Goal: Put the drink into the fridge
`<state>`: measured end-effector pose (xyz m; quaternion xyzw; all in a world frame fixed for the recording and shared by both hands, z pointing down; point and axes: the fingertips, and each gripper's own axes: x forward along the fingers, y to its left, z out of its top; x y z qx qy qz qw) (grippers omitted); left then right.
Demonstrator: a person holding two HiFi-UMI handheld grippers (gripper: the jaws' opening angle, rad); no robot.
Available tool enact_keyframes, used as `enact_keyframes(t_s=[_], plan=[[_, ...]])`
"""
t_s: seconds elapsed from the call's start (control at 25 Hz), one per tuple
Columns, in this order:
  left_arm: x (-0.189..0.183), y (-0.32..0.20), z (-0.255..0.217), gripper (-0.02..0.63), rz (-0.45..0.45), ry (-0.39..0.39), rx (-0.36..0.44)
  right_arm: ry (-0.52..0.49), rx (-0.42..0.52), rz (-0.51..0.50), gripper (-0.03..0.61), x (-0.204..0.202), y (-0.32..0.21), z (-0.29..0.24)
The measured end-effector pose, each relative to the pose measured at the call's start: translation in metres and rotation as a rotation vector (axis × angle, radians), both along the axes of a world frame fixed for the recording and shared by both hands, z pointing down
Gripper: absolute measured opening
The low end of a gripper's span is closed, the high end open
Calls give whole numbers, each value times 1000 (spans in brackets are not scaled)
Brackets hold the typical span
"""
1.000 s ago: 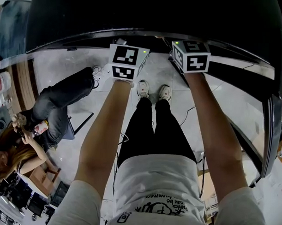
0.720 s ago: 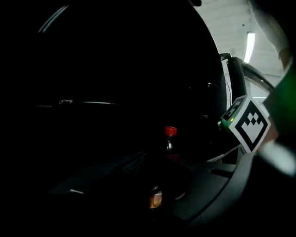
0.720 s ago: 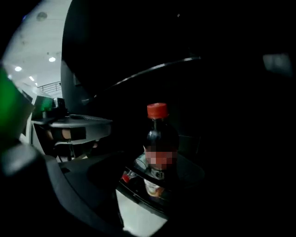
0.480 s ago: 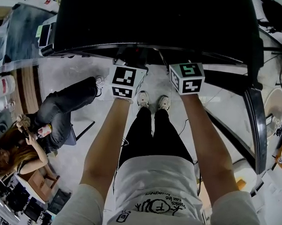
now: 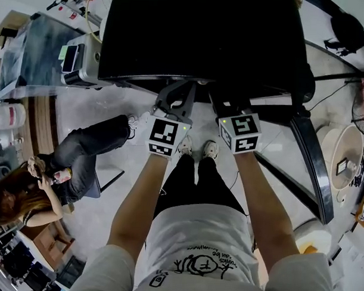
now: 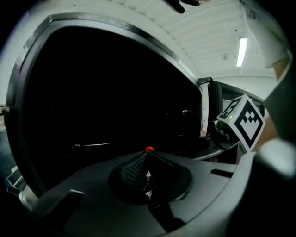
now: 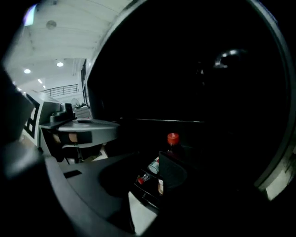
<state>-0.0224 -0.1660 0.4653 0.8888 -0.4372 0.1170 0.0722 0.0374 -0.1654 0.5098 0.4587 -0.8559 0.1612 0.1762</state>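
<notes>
A drink bottle with a red cap [image 7: 172,138] stands in the dark just beyond my right gripper [image 7: 159,162], partly hidden behind its right finger [image 7: 172,172]. The jaws are closing and a gap still shows between them, with bits of white and red label in it. The same red cap [image 6: 149,149] peeks over my left gripper [image 6: 148,155], whose textured pads meet at the tip with nothing held. In the head view both grippers, left [image 5: 183,85] and right [image 5: 224,101], reach to the near edge of a big black table top [image 5: 204,35]. No fridge shows.
A person [image 5: 62,167] sits on the floor side at the left. A grey device [image 5: 83,61] stands on a bench at the upper left. A black curved frame [image 5: 312,164] and a round white stand [image 5: 342,159] are at the right. My shoes [image 5: 197,149] are below the grippers.
In the head view the black table top has grown larger and both marker cubes sit lower. The grippers' fingers, hidden before, now show against the table's near edge.
</notes>
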Motion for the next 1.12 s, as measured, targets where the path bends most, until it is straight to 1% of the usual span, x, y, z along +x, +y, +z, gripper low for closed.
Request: enact_keyframes(t_s=[0.16,0.36,0.64,0.92,1.12], plan=[[3,16,-28,20,12,10,21,5,32,-38,95,-4,18,-27],[7,34,-66,20,30,41,49,-8,73,-66,63,-10,38,-67],[11,67,-114,20,40,67,58,-36,137,-100,37,-13,64,-132],[-3,96,-172,20,22,104,87,-100,180,-108,14,-11,86,-202],[-2,119,-213,20,31,135,107,-92,227,-157,8,-16,110,-244]])
